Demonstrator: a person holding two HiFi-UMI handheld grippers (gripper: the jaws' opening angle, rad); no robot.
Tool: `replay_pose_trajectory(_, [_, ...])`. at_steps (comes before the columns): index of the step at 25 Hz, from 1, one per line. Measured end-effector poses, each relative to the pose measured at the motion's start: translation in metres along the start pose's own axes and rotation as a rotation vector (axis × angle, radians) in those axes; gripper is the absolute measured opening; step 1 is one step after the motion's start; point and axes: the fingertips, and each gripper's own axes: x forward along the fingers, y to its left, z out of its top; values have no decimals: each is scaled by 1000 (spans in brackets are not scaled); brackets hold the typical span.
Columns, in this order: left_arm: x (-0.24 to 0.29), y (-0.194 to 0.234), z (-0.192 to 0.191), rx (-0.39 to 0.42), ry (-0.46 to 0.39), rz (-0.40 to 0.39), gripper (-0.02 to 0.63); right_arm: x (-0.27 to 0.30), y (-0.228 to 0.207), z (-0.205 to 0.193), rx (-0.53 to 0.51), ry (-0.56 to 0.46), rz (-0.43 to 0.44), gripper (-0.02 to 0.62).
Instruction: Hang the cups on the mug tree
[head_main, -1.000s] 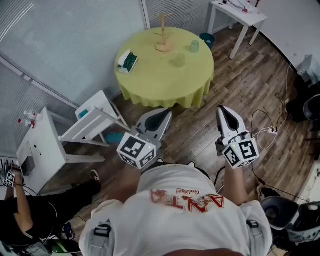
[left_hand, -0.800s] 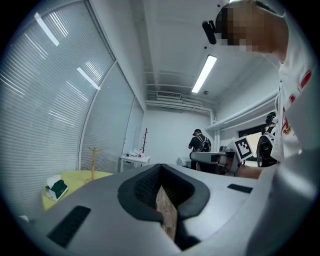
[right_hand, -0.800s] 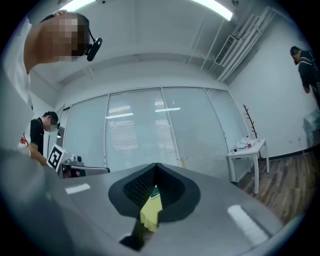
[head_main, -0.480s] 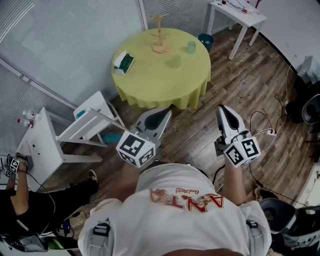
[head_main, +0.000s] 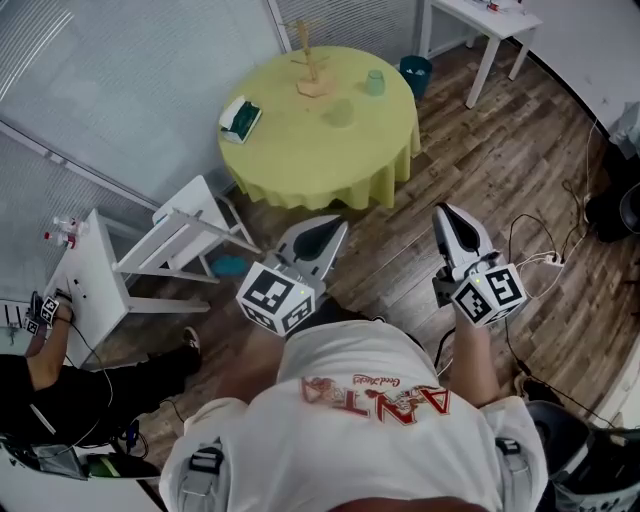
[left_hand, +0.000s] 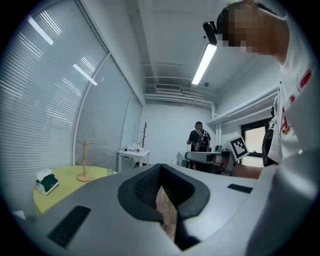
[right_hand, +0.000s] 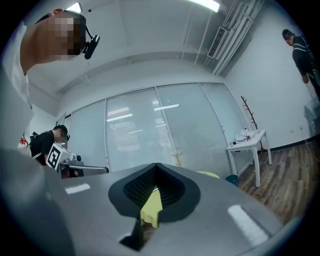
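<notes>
Shirt reads "ANTA" in red; left claw, right claw closed.

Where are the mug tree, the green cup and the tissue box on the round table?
mug tree (head_main: 312, 88): head view, on its wooden base.
green cup (head_main: 375, 82): head view, on its side wall.
tissue box (head_main: 240, 120): head view, on its top face.
</notes>
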Motion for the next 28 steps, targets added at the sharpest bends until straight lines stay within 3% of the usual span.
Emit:
replay_pose_trajectory(9, [35, 16, -4, -34, 12, 48, 8, 8, -43, -8, 40, 27, 2, 2])
replay_pose_trajectory(14, [66, 37, -10, -55, 18, 33, 8, 28, -70, -12, 31, 62, -18, 2])
replay_pose_trajectory(28, [167, 173, 13, -64, -11, 44, 8, 181, -148, 18, -39, 108, -24, 2])
